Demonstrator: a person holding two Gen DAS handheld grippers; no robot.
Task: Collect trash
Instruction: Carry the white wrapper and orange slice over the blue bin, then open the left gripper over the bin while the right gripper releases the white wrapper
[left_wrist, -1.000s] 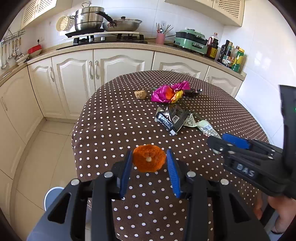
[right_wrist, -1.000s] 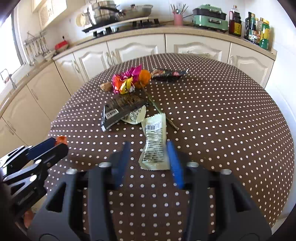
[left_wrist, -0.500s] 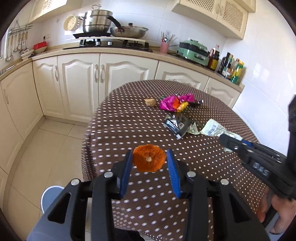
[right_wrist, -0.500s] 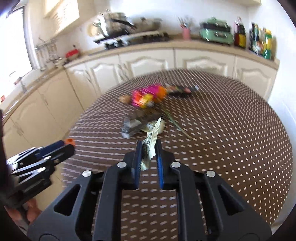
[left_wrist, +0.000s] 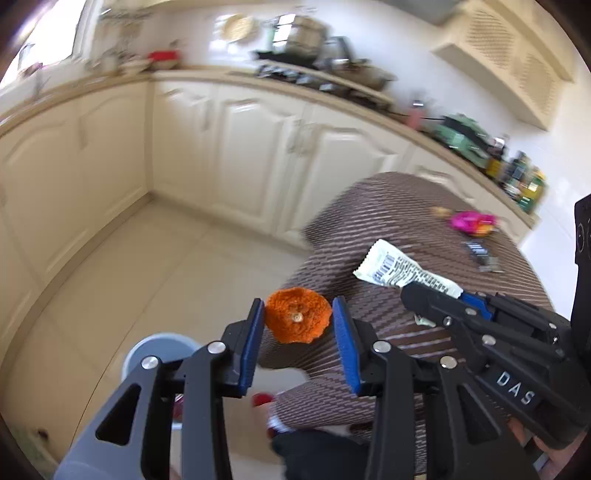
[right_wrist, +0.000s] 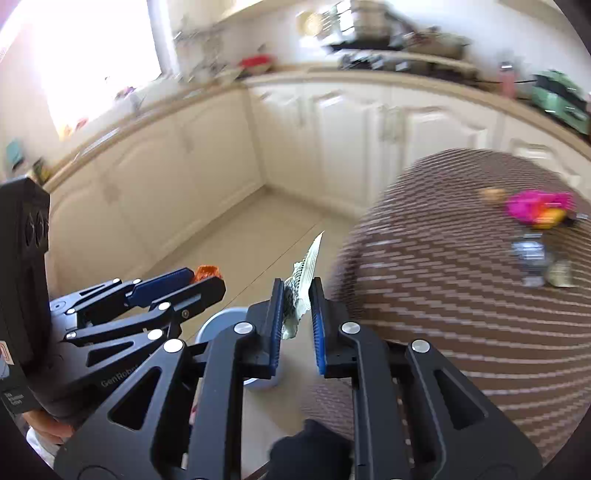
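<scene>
My left gripper (left_wrist: 298, 318) is shut on an orange peel (left_wrist: 297, 316) and holds it in the air past the table's edge; it also shows in the right wrist view (right_wrist: 207, 281). My right gripper (right_wrist: 297, 293) is shut on a pale printed wrapper (right_wrist: 303, 275), seen flat in the left wrist view (left_wrist: 402, 268). A grey-blue bin (left_wrist: 160, 350) stands on the floor below both grippers, and shows partly behind my fingers in the right wrist view (right_wrist: 218, 325). More trash lies on the dotted table: a pink-and-orange wrapper (right_wrist: 537, 206) and a dark wrapper (right_wrist: 530, 254).
The round table with the brown dotted cloth (right_wrist: 461, 295) is to the right. Cream cabinets (left_wrist: 236, 147) line the walls, with tiled floor (left_wrist: 147, 266) between them and the table. A small brown lump (right_wrist: 491, 192) lies near the pink wrapper.
Both grippers have swung left, away from the table and over the floor by the bin. The right gripper closed on the pale wrapper and lifted it off the table.
</scene>
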